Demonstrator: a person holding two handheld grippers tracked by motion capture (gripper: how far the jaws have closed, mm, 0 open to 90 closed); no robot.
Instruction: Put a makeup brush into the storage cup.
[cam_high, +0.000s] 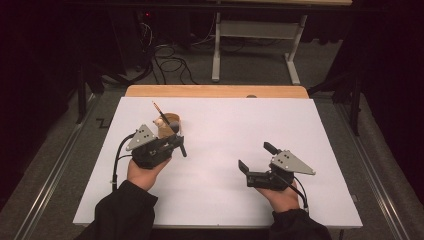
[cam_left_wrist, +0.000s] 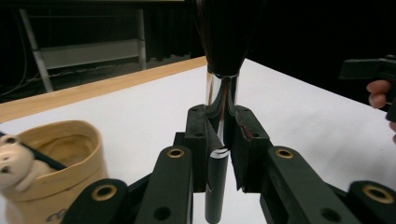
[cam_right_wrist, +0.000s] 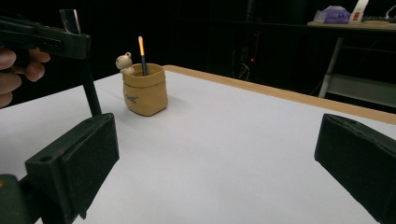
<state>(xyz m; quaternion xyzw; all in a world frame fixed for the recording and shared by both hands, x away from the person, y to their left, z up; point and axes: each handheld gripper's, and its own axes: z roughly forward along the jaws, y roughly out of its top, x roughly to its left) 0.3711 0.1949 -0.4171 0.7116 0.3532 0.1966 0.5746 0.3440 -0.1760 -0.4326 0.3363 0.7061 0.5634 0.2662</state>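
My left gripper is shut on a makeup brush with dark bristles, a silver ferrule and a black handle. It holds the brush tilted, just to the right of a tan pot. The pot holds a pencil and a small pale bear figure. The brush handle hangs below the left gripper toward the table. My right gripper rests at the right front, jaws wide open with nothing between them, well away from the pot.
A white sheet covers the table, with a wooden edge along the far side. Beyond it stand a white table frame and floor cables. A person's hands and dark sleeves come in from the bottom.
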